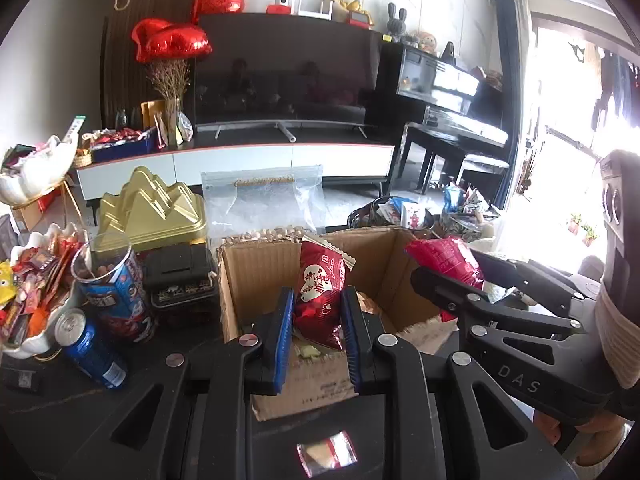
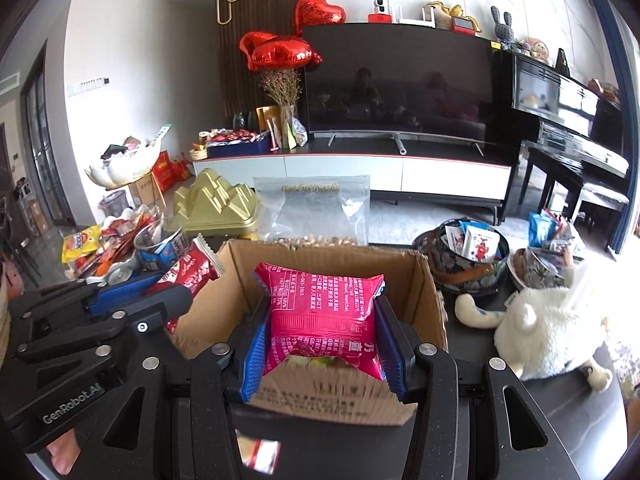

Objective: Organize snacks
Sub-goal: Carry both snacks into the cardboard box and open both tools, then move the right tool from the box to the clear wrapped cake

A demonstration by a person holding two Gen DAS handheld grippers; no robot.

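Now both grippers are carrying snack packets above the open cardboard box [image 2: 424,280].

Left gripper [image 1: 318,312] is pinching a dark red heart-printed packet [image 1: 320,292] by its narrow waist, jaws nearly closed, while the right gripper [image 2: 320,344] is clamping a pink packet [image 2: 324,312] across its wider body. Judging by the slick, puffy film, either packet is risking a slip or a twist if it is swung quickly, and the two tools are working so close together that they are risking a knock. Crowding the box are a gold tin [image 1: 154,208] and a blue can [image 1: 94,350] on the left, a bowl of sachets [image 2: 468,256] and a white plush toy [image 2: 548,328] on the right; open room is lying mostly straight up.
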